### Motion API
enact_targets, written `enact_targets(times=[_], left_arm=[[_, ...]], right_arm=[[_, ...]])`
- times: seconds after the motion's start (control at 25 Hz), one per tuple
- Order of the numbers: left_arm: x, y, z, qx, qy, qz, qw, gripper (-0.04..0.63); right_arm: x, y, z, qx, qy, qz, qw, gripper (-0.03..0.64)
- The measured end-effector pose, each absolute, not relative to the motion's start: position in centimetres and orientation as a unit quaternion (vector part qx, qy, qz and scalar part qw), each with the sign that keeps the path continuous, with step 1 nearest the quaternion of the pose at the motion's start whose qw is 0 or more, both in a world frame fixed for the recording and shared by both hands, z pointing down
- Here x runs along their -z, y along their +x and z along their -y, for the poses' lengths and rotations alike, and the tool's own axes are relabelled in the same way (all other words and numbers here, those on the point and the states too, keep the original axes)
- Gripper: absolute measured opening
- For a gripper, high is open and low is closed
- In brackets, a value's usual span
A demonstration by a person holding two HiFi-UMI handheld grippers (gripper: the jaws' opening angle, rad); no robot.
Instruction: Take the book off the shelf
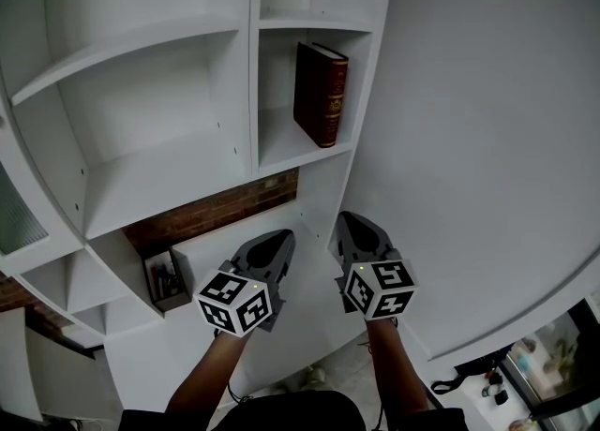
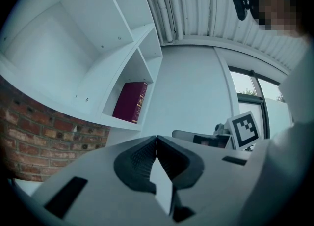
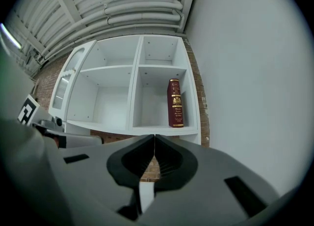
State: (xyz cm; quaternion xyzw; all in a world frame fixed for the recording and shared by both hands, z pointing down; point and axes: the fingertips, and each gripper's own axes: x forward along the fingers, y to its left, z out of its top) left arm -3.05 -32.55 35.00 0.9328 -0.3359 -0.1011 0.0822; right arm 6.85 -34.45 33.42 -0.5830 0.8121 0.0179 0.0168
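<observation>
My left tool [image 1: 281,238] and right tool [image 1: 349,225] sit closed and empty below the book [image 1: 321,92]; I judge the right must open wide before straddling its spine.

A: Where is the book [image 1: 322,92]?
B: On the shelf [image 1: 251,64], in the right bay [image 1: 279,143], upright against that bay's right side.
A: And next to that bay?
B: The left bay [image 1: 159,129], with more bays above both. A brick strip [image 1: 220,212] runs under them.
A: The tongs?
B: Below the shelf, side by side and apart: left tongs [image 1: 279,236] under the brick strip, right tongs [image 1: 348,220] below the book. A wall [image 1: 469,139] lies right of the shelf.
</observation>
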Motion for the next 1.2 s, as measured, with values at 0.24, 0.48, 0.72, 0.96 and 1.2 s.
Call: enact_targets(times=[0.24, 0.48, 0.72, 0.96, 1.2], left_arm=[[-34.7, -2.3, 33.8, 0.1, 0.93, 0.344, 0.079, 0.015], [-34.3, -1.8, 35.3, 0.1, 0.926, 0.356, 0.076, 0.016], [-34.0, -0.9, 37.0, 0.102, 0.923, 0.364, 0.075, 0.015], [-34.0, 0.0, 38.9, 0.104, 0.919, 0.372, 0.073, 0.016], [-34.0, 0.2, 40.6, 0.107, 0.914, 0.383, 0.075, 0.015]], right_arm=[[-32.7, 7.6, 36.1, -0.023, -0.578, -0.815, 0.02, 0.02], [-31.7, 8.6, 38.0, -0.027, -0.574, -0.818, 0.029, 0.02], [-30.6, 9.3, 40.0, -0.034, -0.568, -0.822, 0.03, 0.02], [-30.0, 9.9, 42.4, -0.038, -0.56, -0.827, 0.028, 0.02], [-29.4, 10.0, 44.5, -0.043, -0.551, -0.833, 0.022, 0.02]])
